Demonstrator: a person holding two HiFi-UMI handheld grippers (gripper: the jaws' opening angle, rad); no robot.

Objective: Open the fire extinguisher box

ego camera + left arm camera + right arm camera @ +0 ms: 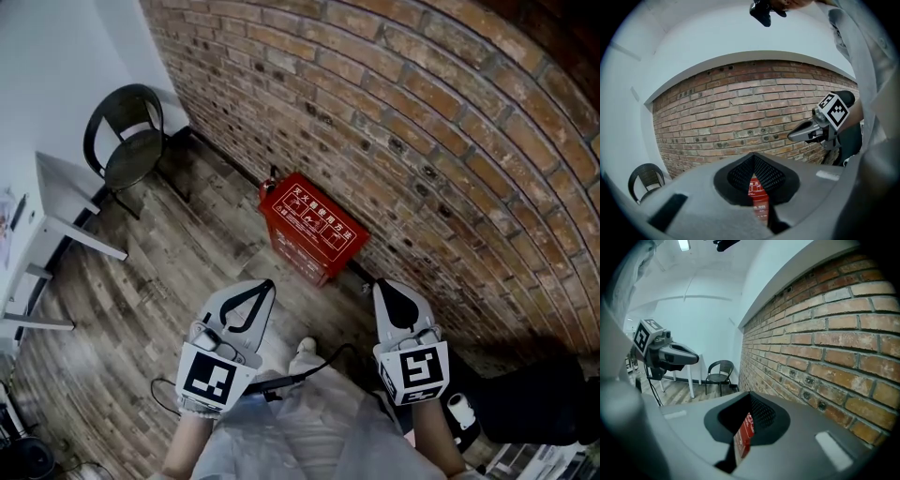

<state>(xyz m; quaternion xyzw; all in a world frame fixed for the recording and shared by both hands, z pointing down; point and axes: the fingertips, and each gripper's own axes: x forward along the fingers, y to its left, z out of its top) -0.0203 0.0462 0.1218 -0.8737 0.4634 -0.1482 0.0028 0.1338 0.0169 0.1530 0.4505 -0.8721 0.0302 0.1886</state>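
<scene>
with my left gripper (269, 283) and right gripper (382, 285) both pressed together, short of the fire extinguisher box (314, 230) on the floor against the brick wall (422, 141), closed tips may skid off its lid.

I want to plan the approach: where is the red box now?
In the head view the red box stands at centre, on the floor against the brick wall, right of the black chair.

brick wall (422, 112) meets wood-plank floor (141, 309), black chair (127, 136) beside white table (66, 202)
</scene>
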